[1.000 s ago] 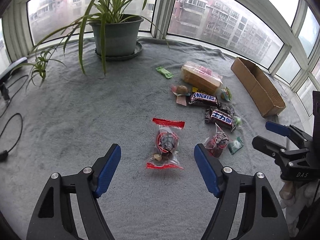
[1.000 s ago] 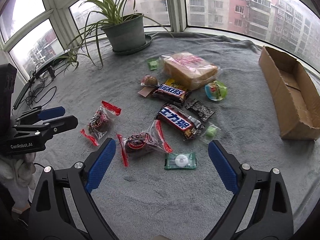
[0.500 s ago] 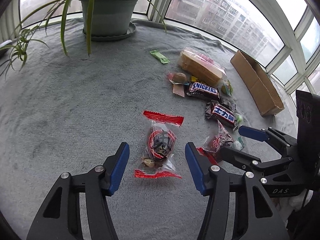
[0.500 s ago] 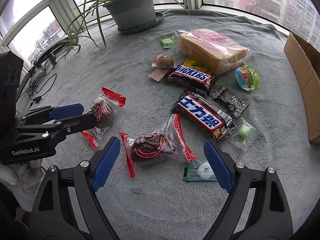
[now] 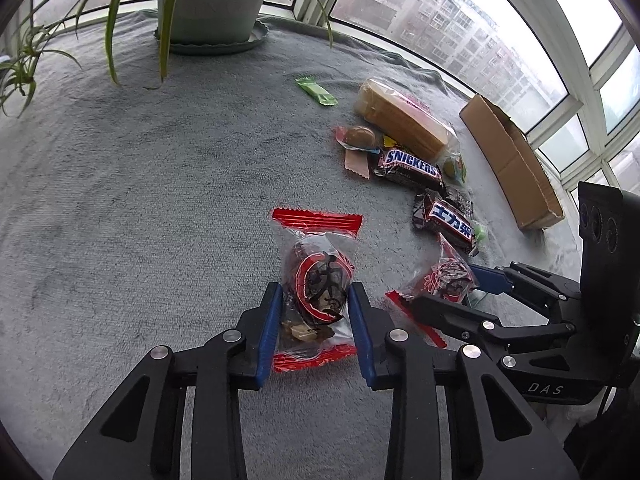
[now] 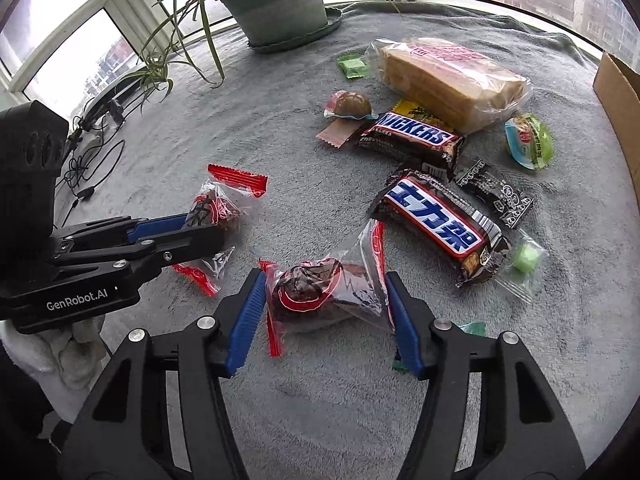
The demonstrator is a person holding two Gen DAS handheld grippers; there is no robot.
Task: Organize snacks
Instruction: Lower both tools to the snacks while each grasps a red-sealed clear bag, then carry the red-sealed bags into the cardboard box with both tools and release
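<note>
Two clear red-edged snack packets lie on the grey blanket. My left gripper (image 5: 316,316) has its blue pads against both sides of the left packet (image 5: 320,280), shut on it; it also shows in the right wrist view (image 6: 216,208). My right gripper (image 6: 326,312) straddles the second packet (image 6: 320,292), pads touching its sides, closing on it; that packet shows in the left wrist view (image 5: 444,276). A cardboard box (image 5: 516,164) lies at the far right.
Beyond lie two Snickers bars (image 6: 412,136) (image 6: 440,220), a wrapped bread loaf (image 6: 448,76), green candies (image 6: 352,66), a jelly cup (image 6: 528,140), a dark wrapper (image 6: 496,192). A potted plant (image 6: 276,4) stands at the back; cables (image 6: 88,160) lie left.
Both grippers moved down and forward onto their packets and narrowed. The left pads now clamp the left packet; the right pads now touch the second packet.
</note>
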